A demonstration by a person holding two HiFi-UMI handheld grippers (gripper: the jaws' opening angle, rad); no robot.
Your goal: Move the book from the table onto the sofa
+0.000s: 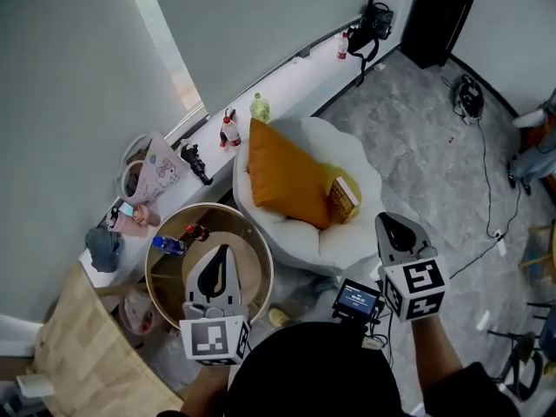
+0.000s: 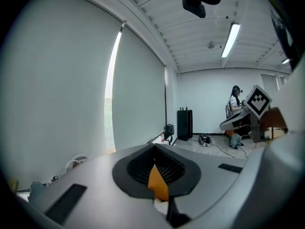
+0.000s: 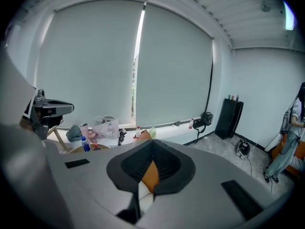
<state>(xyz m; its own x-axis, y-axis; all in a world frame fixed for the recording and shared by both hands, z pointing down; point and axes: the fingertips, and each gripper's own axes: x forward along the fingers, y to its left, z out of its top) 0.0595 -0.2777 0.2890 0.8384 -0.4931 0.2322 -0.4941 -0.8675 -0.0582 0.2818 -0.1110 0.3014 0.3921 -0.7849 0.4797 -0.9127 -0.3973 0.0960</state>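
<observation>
The yellow book (image 1: 342, 198) lies on the white sofa (image 1: 360, 168), leaning against an orange cushion (image 1: 282, 176). The round wooden table (image 1: 257, 241) stands left of the sofa with no book on it. My left gripper (image 1: 222, 252) hangs above the table, shut and empty. My right gripper (image 1: 388, 224) hovers over the sofa's front edge, a little short of the book, shut with nothing between its jaws. In the left gripper view the left gripper (image 2: 155, 149) shows only the cushion (image 2: 158, 180) through the slit under its tips. The right gripper view shows the right gripper (image 3: 152, 144) the same way.
A blue bottle (image 1: 169, 245) and a small red item lie on the table. The windowsill holds bottles (image 1: 229, 132) and a printed bag (image 1: 161, 170). A wooden board (image 1: 87, 354) leans at the lower left. Cables (image 1: 486, 189) cross the floor; a black cabinet (image 1: 441, 16) stands far back.
</observation>
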